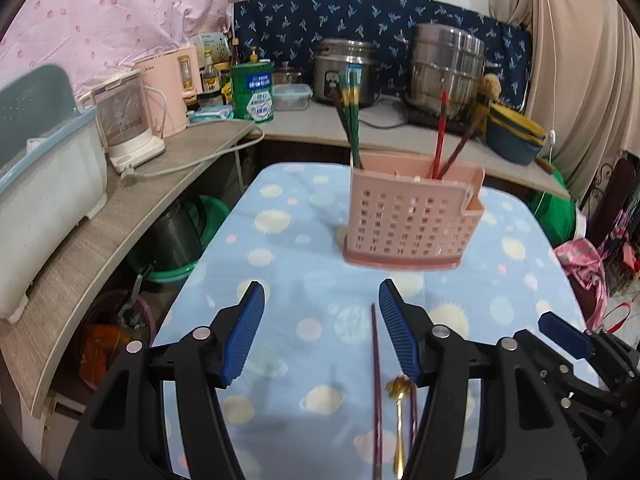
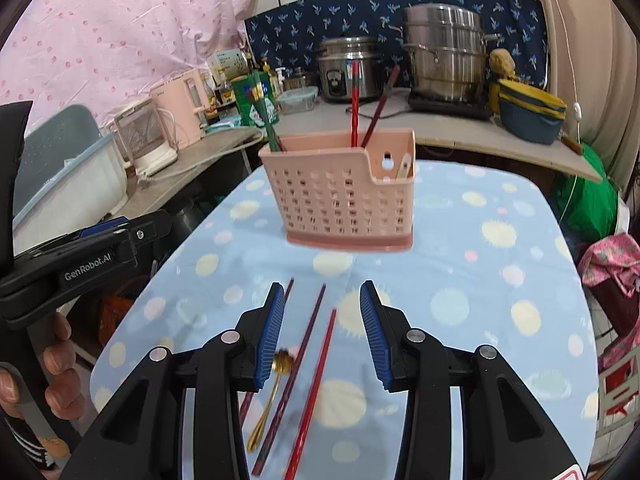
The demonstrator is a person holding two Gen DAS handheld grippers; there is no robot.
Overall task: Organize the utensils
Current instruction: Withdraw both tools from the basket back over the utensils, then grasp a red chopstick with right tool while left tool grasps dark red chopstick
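Note:
A pink perforated utensil caddy (image 1: 412,222) (image 2: 344,196) stands on the blue dotted tablecloth (image 1: 304,240) (image 2: 480,280). It holds green chopsticks (image 1: 352,120) (image 2: 266,120), a red chopstick (image 1: 440,132) (image 2: 355,104) and a dark chopstick (image 2: 380,108). On the cloth lie a dark chopstick (image 1: 376,384) (image 2: 296,364), a red chopstick (image 2: 316,392), another dark chopstick (image 2: 264,344) and a gold spoon (image 1: 399,420) (image 2: 272,392). My left gripper (image 1: 322,332) is open and empty, above the cloth. My right gripper (image 2: 322,336) is open and empty over the loose chopsticks.
A wooden counter (image 1: 120,216) on the left carries a dish drainer (image 1: 44,184), a kettle (image 1: 128,120) and bottles. The back counter holds a rice cooker (image 2: 348,68), a steel steamer pot (image 2: 444,52) and a blue-yellow bowl (image 2: 532,112). The right gripper shows at the left view's lower right (image 1: 568,338).

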